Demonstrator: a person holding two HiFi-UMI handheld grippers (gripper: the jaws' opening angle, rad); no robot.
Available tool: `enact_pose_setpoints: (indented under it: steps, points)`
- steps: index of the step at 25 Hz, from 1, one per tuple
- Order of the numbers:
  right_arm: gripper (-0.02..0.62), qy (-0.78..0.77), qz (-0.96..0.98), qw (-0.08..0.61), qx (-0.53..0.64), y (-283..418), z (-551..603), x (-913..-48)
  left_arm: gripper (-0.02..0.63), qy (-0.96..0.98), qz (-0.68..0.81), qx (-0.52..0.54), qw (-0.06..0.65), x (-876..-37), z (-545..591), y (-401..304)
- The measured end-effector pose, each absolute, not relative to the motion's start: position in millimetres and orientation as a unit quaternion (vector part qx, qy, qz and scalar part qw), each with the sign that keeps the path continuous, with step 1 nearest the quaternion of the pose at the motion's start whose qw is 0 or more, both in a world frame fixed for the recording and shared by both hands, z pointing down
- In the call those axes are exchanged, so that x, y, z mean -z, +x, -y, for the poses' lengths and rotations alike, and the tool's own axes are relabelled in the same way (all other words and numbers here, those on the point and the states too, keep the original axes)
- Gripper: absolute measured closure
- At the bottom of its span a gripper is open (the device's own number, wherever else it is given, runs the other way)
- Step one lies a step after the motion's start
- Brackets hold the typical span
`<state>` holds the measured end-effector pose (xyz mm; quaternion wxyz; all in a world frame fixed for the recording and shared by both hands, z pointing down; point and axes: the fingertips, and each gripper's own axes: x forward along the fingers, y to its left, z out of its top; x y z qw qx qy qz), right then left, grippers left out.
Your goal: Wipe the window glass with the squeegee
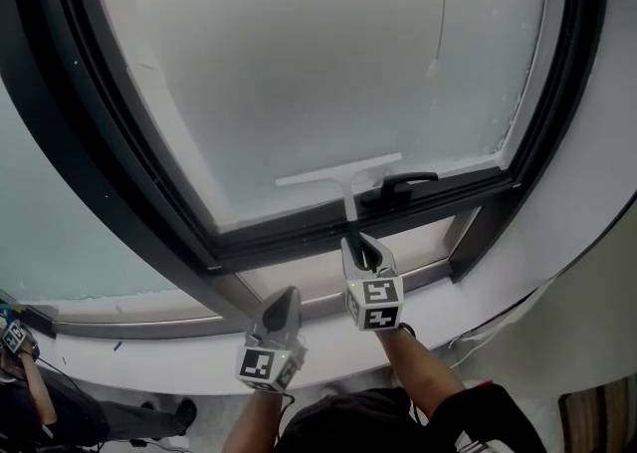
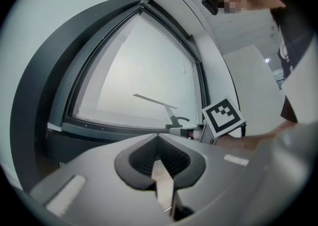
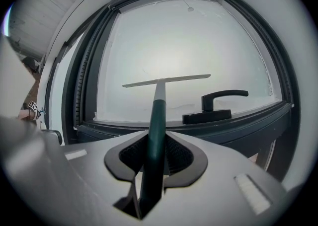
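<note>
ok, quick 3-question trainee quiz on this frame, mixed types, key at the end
1. True or false: the left gripper holds the squeegee.
2. Where is the squeegee's blade? A) near the top of the glass; B) low on the glass, just above the bottom frame; C) lying on the sill.
3. Fill in: in the right gripper view, the black window handle is to the ___ of the squeegee's shaft.

Key: 1 false, the right gripper is clamped on its green grip and the left is shut on nothing; 2 B; 3 right.
</note>
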<state>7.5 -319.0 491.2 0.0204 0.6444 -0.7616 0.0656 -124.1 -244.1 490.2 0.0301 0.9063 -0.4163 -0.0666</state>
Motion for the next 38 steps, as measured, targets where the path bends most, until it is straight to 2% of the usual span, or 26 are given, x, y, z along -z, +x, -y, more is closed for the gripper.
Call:
enact_pose_setpoints:
  steps: [20, 27, 38]
  points:
    - [0.506, 0.646, 0.758, 0.011, -0.088, 16, 301, -507, 0.607, 0.914, 0.402, 0.056, 0.031, -502, 230, -125]
    - [0.506, 0.622, 0.782, -0.007, -0.039, 16, 295, -460, 0.607, 0.905, 0.419, 0.064, 0.036, -498, 235, -113]
    - [0.506, 0.542, 0.832, -0.099, 0.065, -28, 306, -318, 0.607, 0.889, 0.451, 0.078, 0.003, -468, 227, -116]
